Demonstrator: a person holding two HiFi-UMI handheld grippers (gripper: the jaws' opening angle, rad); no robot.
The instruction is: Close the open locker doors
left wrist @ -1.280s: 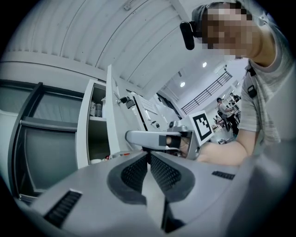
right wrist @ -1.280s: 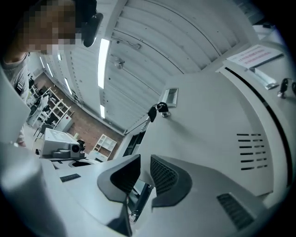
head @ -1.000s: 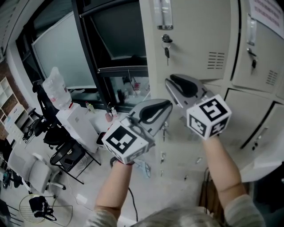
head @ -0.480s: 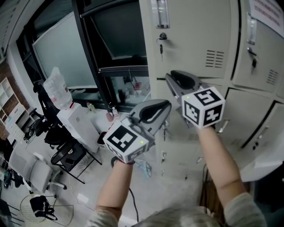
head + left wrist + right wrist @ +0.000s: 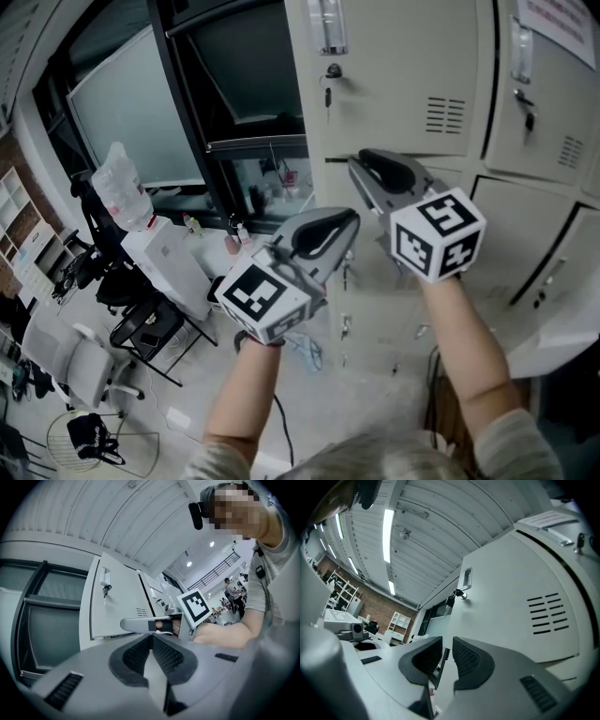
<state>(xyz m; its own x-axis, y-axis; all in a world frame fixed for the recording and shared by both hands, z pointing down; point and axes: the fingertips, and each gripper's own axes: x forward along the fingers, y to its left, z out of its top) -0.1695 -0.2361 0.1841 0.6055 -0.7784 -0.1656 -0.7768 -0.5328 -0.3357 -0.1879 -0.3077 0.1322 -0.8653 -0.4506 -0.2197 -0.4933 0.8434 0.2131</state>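
The right gripper (image 5: 364,167), jaws a narrow slit apart with nothing between them, points at the lower left corner of the upper locker door (image 5: 403,84). The left gripper (image 5: 349,223), jaws pressed together, sits just below, off the door.

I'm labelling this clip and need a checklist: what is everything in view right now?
cream steel locker doors: several, cream, ahead and to the right
dark key hanging in a lock: one, dark, upper locker door
clear plastic water jug: one, clear, atop a white dispenser at left
white office chair: one, white, floor at lower left
black window frame: one, black, left of the lockers
left tool: one, grey, jaws together, empty
right tool: one, grey, jaws slightly apart, empty, by the vented door
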